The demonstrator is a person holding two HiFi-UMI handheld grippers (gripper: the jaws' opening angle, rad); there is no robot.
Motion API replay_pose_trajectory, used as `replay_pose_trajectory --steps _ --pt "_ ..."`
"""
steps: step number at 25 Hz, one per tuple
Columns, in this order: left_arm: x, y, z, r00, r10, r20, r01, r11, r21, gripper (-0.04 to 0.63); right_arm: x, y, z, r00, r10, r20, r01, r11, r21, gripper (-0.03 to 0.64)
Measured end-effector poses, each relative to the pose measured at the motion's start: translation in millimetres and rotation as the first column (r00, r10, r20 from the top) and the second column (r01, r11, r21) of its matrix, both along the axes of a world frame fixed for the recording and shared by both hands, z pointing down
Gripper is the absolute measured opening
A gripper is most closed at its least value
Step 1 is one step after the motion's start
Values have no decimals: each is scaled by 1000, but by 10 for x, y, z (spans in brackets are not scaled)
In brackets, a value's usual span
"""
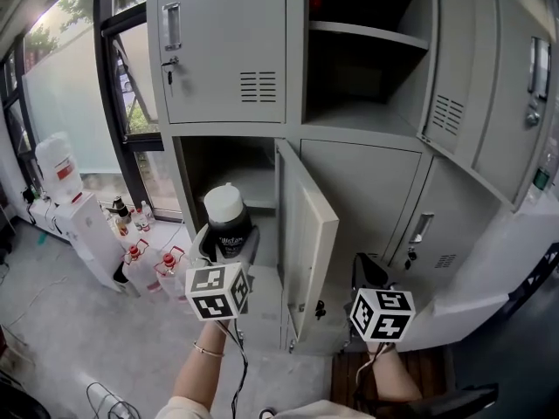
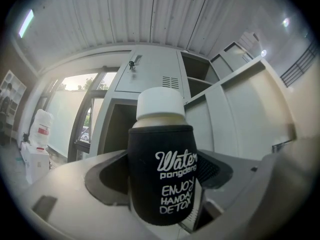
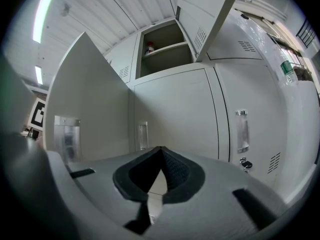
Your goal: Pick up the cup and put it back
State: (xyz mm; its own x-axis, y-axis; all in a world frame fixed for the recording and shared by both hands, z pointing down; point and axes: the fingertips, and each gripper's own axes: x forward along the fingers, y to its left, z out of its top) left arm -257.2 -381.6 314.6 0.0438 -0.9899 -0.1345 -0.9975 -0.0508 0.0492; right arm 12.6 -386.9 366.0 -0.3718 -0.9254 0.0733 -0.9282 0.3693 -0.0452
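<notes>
The cup [image 1: 228,223] is a bottle-like cup with a white lid and a black sleeve with white print, and it stands upright. My left gripper [image 1: 225,250] is shut on the cup, holding it in front of the open lower locker compartment [image 1: 234,180]. In the left gripper view the cup [image 2: 162,173] fills the space between the jaws. My right gripper [image 1: 371,279] hangs lower right, before a closed locker door [image 1: 360,190]. In the right gripper view its pads [image 3: 176,170] meet at the tips with nothing between them.
The lower locker's door [image 1: 307,243] swings out between my two grippers. An upper compartment [image 1: 362,51] stands open with a shelf. A water dispenser [image 1: 68,201] and several water jugs [image 1: 155,267] sit on the floor at the left by the window.
</notes>
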Motion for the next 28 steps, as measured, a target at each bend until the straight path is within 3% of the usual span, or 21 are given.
replay_pose_trajectory --steps 10,28 --pt "168 438 235 999 35 -19 -35 999 4 376 -122 -59 11 1000 -25 6 25 1000 0 -9" --pt "198 475 162 998 58 -13 -58 998 22 376 -152 -62 -11 1000 -19 6 19 1000 7 -9"
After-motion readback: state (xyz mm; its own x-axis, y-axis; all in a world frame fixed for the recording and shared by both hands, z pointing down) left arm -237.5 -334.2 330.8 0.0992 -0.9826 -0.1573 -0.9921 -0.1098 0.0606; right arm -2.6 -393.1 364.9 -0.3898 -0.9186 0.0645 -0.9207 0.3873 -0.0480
